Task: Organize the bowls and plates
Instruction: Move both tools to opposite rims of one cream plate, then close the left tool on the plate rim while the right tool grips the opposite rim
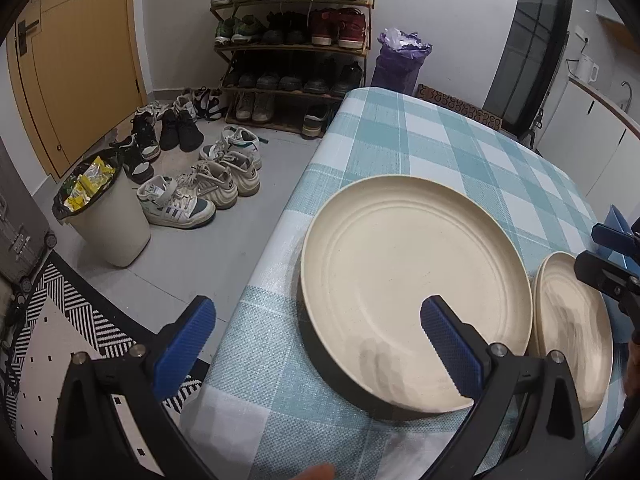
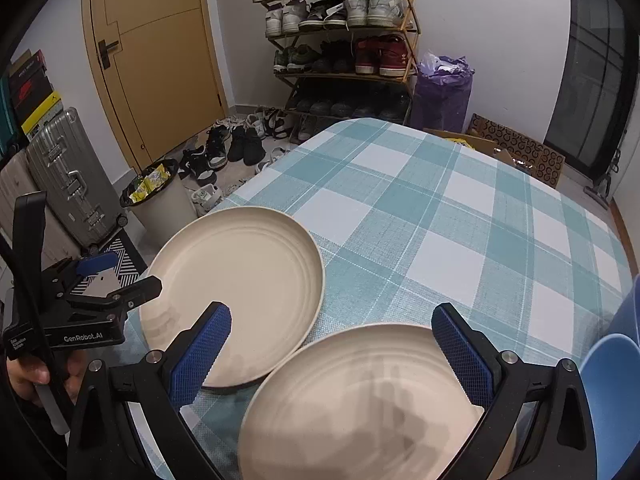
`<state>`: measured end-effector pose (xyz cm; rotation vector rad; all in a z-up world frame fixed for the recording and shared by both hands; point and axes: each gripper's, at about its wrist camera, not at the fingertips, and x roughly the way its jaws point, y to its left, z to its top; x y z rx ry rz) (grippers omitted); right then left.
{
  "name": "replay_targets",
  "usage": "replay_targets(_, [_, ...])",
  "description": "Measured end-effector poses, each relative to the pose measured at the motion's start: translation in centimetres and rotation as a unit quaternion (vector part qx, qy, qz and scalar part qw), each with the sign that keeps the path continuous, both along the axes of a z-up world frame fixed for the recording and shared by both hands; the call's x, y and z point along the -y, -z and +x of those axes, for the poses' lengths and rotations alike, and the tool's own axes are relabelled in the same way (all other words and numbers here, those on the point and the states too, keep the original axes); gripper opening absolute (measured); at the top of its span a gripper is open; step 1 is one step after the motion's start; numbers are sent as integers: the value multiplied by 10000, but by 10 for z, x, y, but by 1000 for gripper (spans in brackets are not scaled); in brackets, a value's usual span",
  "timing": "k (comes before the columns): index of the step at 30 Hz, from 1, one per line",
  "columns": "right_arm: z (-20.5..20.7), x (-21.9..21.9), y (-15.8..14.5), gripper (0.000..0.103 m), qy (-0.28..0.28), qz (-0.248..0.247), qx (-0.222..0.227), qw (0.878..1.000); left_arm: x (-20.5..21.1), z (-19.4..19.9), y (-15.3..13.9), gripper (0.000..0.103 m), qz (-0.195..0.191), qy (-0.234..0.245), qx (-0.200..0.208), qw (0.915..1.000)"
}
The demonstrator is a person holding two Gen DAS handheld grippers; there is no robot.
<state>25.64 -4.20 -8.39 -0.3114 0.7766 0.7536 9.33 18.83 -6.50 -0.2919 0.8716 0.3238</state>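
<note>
**Two cream plates side by side, both grippers spread and empty**

Left wrist view: the left gripper (image 1: 320, 344) hangs with its blue-padded fingers (image 1: 448, 344) spread wide, holding nothing. Under it a large cream plate (image 1: 400, 272) lies flat near the left edge of the checked table (image 1: 440, 140). It is round and matte, with faint concentric rings and a low raised rim. A second cream plate (image 1: 568, 320) sits just beside it.

Right wrist view: the right gripper (image 2: 332, 352) is likewise spread and empty above the nearer plate (image 2: 360, 400), which lies at the table's near edge; the other plate (image 2: 240, 280) touches or slightly underlaps it. Both look stiff, light and smooth, probably slippery, so the rim is the place to pinch. Something blue (image 2: 612, 380) shows at the right.
</note>
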Motion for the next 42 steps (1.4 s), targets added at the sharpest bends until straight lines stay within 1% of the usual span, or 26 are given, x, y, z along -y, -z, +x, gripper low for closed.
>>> replay_targets(3, [4,-8,8,102,6,-89,-63,9999,-4,0,3,103,-86,-27,-22,10000])
replay_targets(10, [13,-20,24,102,-38,-274,-193,9994,-8,5,11,103,-28,-59,-198,9998])
replay_targets(18, [22,-35,36,102,-78,-451,-282,9986,-14,7,18,103,-89,-107,-286,9995])
replay_targets(24, [26,-44,43,102,-150,-520,-328,9980,-16,9,21,103,-82,-119,-344,9993])
replay_targets(30, [27,-52,48,102,-277,-521,-405,9974,-14,10,22,101,-134,13,-338,9993])
replay_targets(31, [27,-53,48,100,-292,-513,-408,9974,-13,10,22,101,-148,64,-333,9993])
replay_targets(32, [27,-54,49,96,-303,-519,-412,9973,-12,10,22,100,-147,82,-330,9993])
replay_targets(33, [28,-55,51,93,-317,-541,-440,9971,-11,10,23,98,-155,117,-329,9993])
replay_targets(34, [28,-56,52,88,-337,-549,-472,9968,-11,10,23,92,-174,162,-328,9992])
replay_targets(35, [28,-56,53,84,-358,-563,-504,9965,-10,10,23,89,-193,199,-334,9991])
replay_targets(37, [28,-58,56,82,-364,-590,-531,9962,-8,11,24,85,-197,259,-355,9988])
replay_targets(40, [28,-59,59,71,-385,-588,-602,9957,-6,12,24,82,-204,307,-334,9988])
replay_targets(41, [28,-59,60,71,-384,-605,-605,9956,-5,12,23,80,-210,318,-329,9987])
replay_targets(42, [28,-59,61,71,-380,-621,-598,9955,-5,12,23,73,-219,337,-325,9987])
